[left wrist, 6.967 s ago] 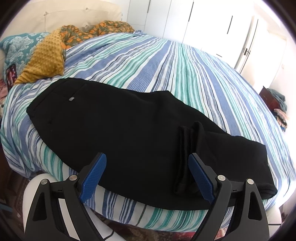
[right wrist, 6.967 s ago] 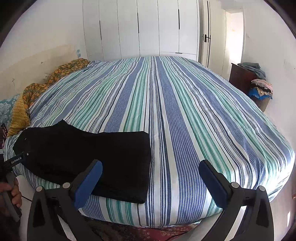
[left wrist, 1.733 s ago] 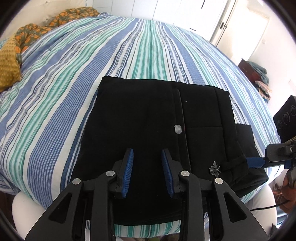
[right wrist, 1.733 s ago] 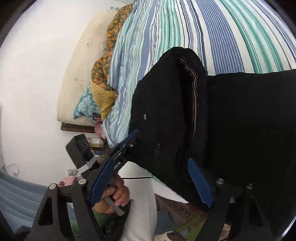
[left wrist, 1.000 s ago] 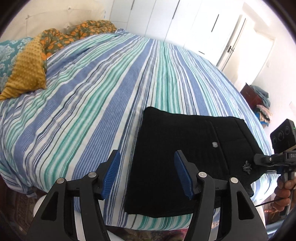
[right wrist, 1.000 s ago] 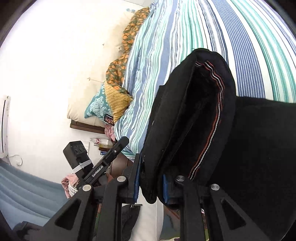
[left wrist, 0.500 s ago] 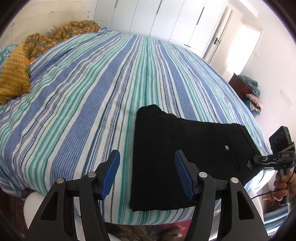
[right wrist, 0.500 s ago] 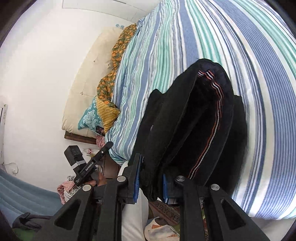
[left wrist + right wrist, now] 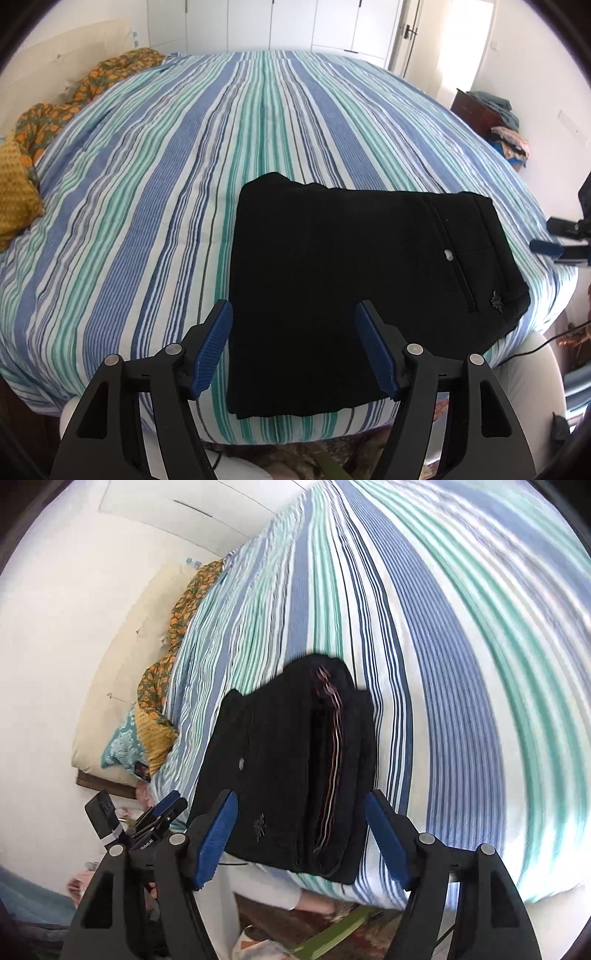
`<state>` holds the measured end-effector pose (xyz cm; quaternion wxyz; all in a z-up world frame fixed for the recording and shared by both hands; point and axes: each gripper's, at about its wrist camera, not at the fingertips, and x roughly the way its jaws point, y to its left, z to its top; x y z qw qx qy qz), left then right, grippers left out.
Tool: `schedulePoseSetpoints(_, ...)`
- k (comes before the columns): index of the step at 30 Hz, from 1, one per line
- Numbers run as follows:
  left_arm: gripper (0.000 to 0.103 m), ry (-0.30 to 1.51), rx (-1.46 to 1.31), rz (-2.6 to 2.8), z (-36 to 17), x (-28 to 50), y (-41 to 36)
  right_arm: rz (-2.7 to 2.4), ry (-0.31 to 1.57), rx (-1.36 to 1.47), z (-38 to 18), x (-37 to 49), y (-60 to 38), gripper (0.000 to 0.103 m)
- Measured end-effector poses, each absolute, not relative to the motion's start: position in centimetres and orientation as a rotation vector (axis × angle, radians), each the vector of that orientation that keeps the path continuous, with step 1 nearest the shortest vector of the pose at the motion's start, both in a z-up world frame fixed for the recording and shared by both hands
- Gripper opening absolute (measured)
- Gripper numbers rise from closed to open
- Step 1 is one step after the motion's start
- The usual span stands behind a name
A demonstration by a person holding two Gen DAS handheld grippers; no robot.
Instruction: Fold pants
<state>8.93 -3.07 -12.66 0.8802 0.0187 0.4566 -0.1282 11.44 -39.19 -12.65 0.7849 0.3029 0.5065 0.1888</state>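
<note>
The black pants (image 9: 332, 280) lie folded into a thick rectangle on the bed (image 9: 147, 184), close to its near edge and toward the near right corner — the waistband end with its button and pocket seam reaches almost to the right edge, where the cover rolls off. To the left of the bundle the striped cover runs bare along the near edge, and beyond it the stripes stretch bare to the far edge.

The left gripper (image 9: 293, 350) hovers above the near edge with its jaws released and spread wide, nothing between the blue pads. The right gripper (image 9: 299, 834) is likewise spread apart and grasping nothing; seen end-on from the right wrist, the stacked layers of the pants show striped inner seams.

Pillows — a mustard one (image 9: 14, 199) and an orange-patterned one (image 9: 92, 85) — sit at the far left edge. White wardrobe doors (image 9: 295, 22) line the far wall, and a dark cabinet (image 9: 480, 110) piled with clothes stands at the right.
</note>
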Motion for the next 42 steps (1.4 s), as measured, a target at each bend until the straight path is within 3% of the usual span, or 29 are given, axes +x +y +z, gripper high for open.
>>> schedulePoseSetpoints(5,0.071,0.982,0.082,-0.249,-13.5,9.6,-4.5,0.565,1.035,0.564,-8.7,16.0,-35.4,0.075)
schedulePoseSetpoints(9,0.071,1.053,0.127,-0.241,-15.4,9.4,-5.1,0.543,1.136,0.587,-13.7,19.2,-32.5,0.074)
schedulePoseSetpoints(11,0.071,1.048,0.125,-0.233,-15.2,9.1,-4.9,0.435,1.212,0.576,-17.2,19.6,-32.5,0.055)
schedulePoseSetpoints(13,0.071,1.034,0.123,-0.224,-14.7,8.8,-4.7,0.42,1.18,0.597,-17.6,18.7,-32.7,0.055)
schedulePoseSetpoints(21,0.071,1.055,0.097,-0.184,-15.1,9.3,-4.5,0.463,1.036,0.388,-9.9,11.1,-31.2,0.068)
schedulePoseSetpoints(29,0.074,1.06,0.113,-0.179,-15.4,9.2,-4.8,0.383,1.091,0.311,-14.5,6.9,-29.5,0.069)
schedulePoseSetpoints(38,0.082,1.064,0.077,-0.172,-15.8,8.8,-4.2,0.387,1.062,0.292,-14.7,7.0,-29.0,0.074)
schedulePoseSetpoints(42,0.083,1.049,0.044,-0.171,-15.5,8.3,-3.7,0.413,1.034,0.313,-14.8,6.8,-28.4,0.096)
